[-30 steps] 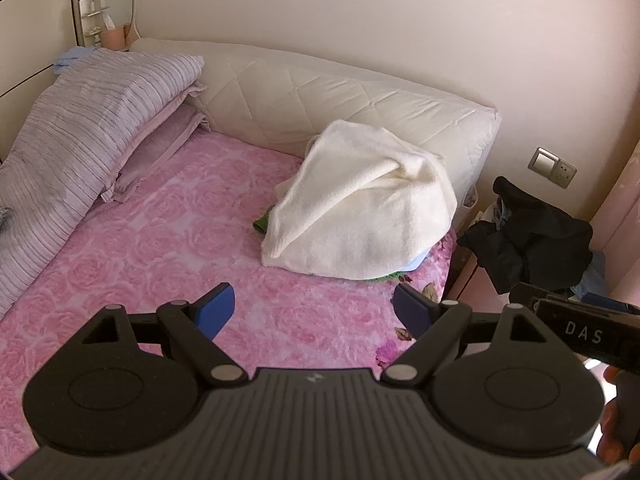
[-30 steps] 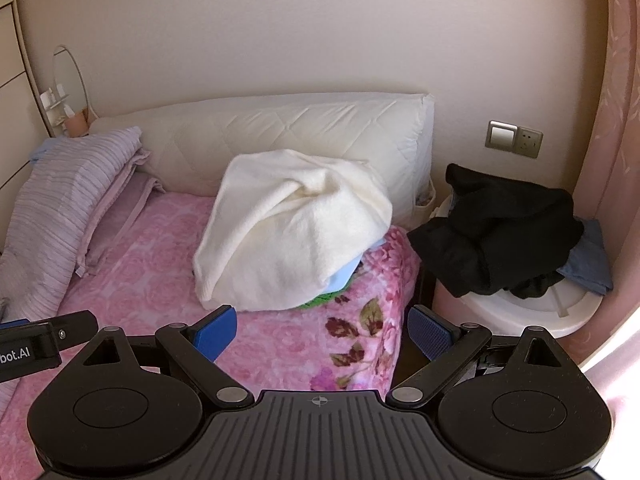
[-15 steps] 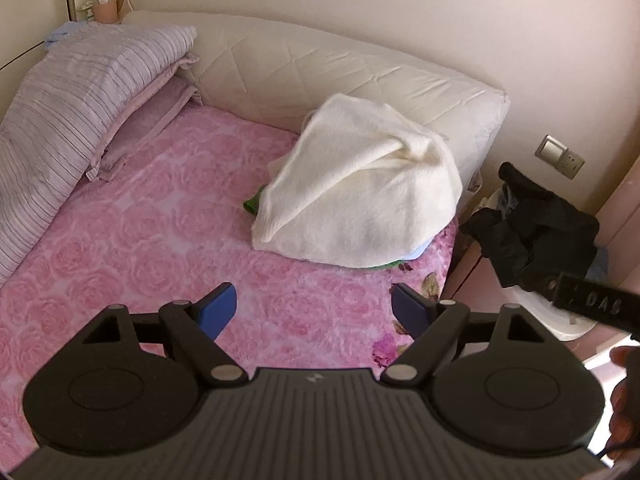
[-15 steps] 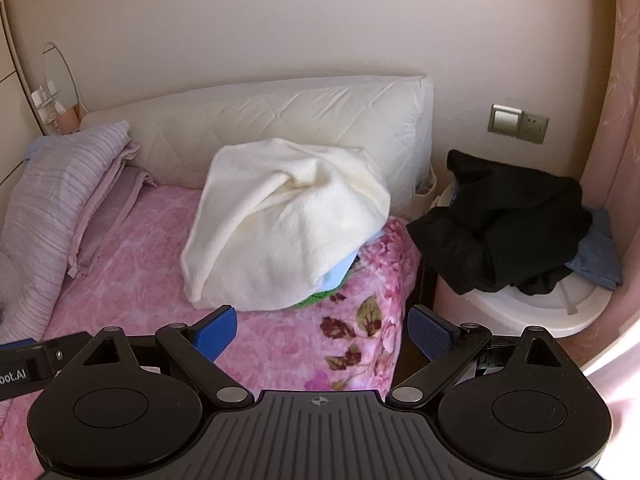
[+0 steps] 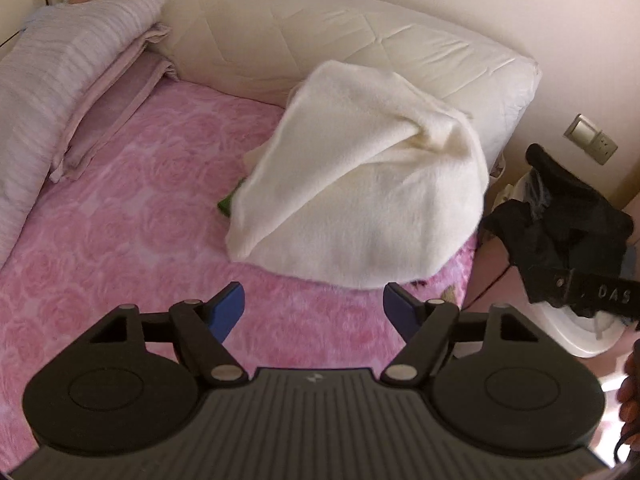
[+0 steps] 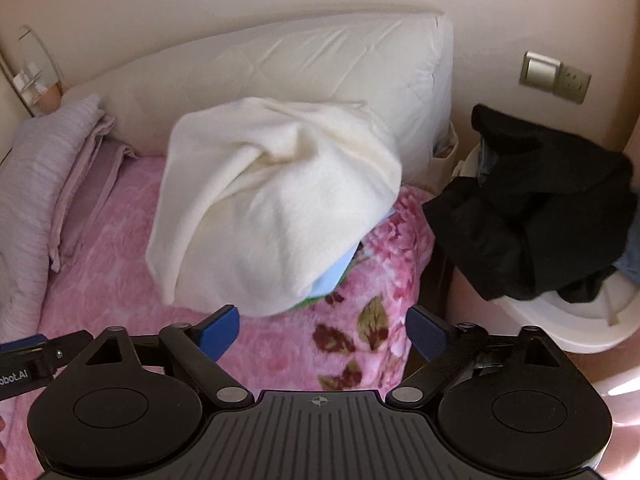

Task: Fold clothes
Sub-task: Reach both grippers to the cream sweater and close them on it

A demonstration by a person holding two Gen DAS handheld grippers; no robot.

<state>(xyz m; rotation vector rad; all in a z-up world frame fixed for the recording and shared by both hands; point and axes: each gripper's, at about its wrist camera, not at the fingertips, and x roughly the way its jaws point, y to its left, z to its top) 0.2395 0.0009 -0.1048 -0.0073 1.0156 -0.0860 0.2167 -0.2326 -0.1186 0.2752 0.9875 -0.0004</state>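
Left gripper (image 5: 313, 302): held above the pink rose-patterned bedspread (image 5: 132, 216); its blue-padded tongs are spread wide apart and nothing is held between them.
Right gripper (image 6: 322, 328): likewise spread wide with nothing between the pads, held over the flowered edge of the bedspread (image 6: 360, 320) near the bed's corner.
Clothes to fold: a cream fleece garment (image 5: 360, 200) is heaped at the head end of the bed, against the quilted white headboard cushion (image 5: 360, 40). A light blue item (image 6: 336, 276) and something green (image 6: 312, 302) are seen poking out from under the garment (image 6: 276, 216).
Second pile: black clothes (image 6: 532, 216) are draped over a white basket (image 6: 580, 324) beside the bed, well apart from both grippers.
Other bedding: striped lilac pillows (image 5: 60, 68) are stacked along the left side.
Step in hand: an approach to the cream heap is judged; nothing has been gripped yet.
Risk, layers: if the pads are closed low on the heap, the blue and green items beneath could be pinched together with the cream one and dragged out as a bundle.
Risk, edge: the heap lies near the bed's corner, so a pull toward that side could let loose pieces slide to the floor.
Risk, grip: the fleece looks thick and bunched; no hem or corner can be made out, so a mid-cloth grasp would likely leave it twisted when lifted.
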